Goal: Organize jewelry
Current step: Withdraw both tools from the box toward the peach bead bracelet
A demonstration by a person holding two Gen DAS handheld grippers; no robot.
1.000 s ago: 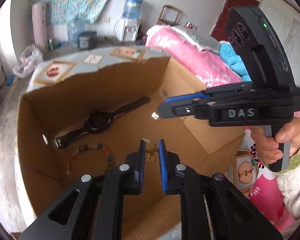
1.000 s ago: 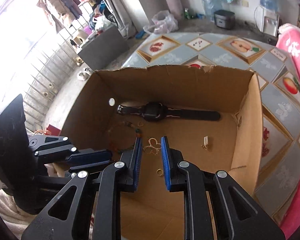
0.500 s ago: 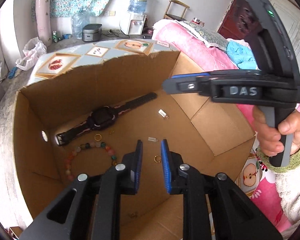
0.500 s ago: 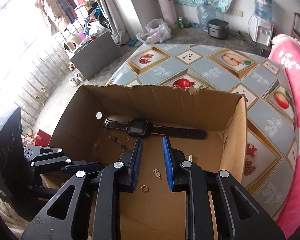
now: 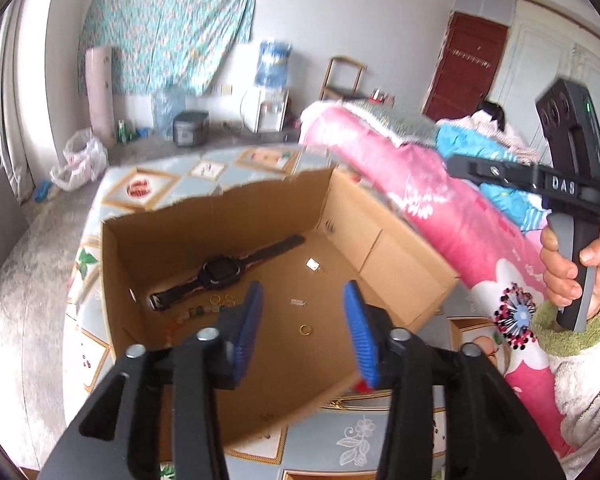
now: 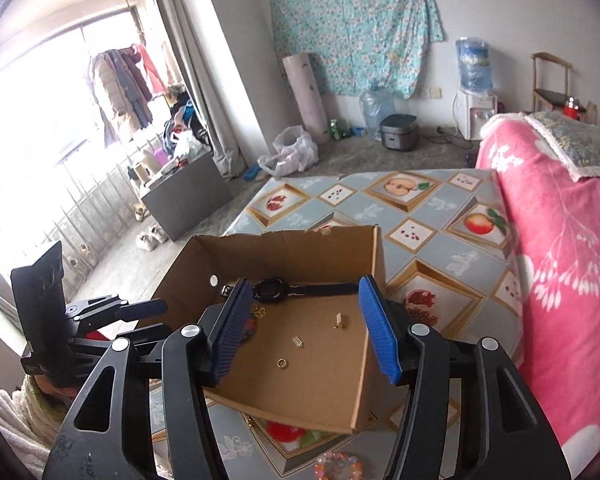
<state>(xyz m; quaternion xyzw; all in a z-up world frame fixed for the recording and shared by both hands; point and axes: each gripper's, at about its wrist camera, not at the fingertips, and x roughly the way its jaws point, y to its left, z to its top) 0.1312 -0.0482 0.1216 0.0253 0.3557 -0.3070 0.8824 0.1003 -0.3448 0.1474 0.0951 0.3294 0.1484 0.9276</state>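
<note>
An open cardboard box [image 5: 396,276] [image 6: 374,256] stands on a fruit-patterned cloth. On its floor lie a black watch [image 5: 224,270] [image 6: 284,290], a bead bracelet [image 5: 192,314], gold rings [image 5: 305,329] [image 6: 282,363], a small silver clasp [image 5: 298,302] [image 6: 298,341] and a small tagged earring [image 5: 313,265] [image 6: 339,320]. My left gripper [image 5: 304,336] is open and empty above the box's near side. My right gripper [image 6: 306,328] is open and empty, also above the box. Each shows in the other's view, the right gripper [image 5: 500,174] and the left gripper [image 6: 140,308].
A pink floral quilt [image 5: 440,208] [image 6: 572,240] lies piled right of the box. A pink bead bracelet [image 6: 338,466] lies on the cloth outside the box, at the near edge. The floor beyond holds a rice cooker [image 6: 398,132], bags and a water dispenser.
Both grippers have pulled up and back from inside the box and opened from nearly shut to wide. The box now looks smaller and farther.
</note>
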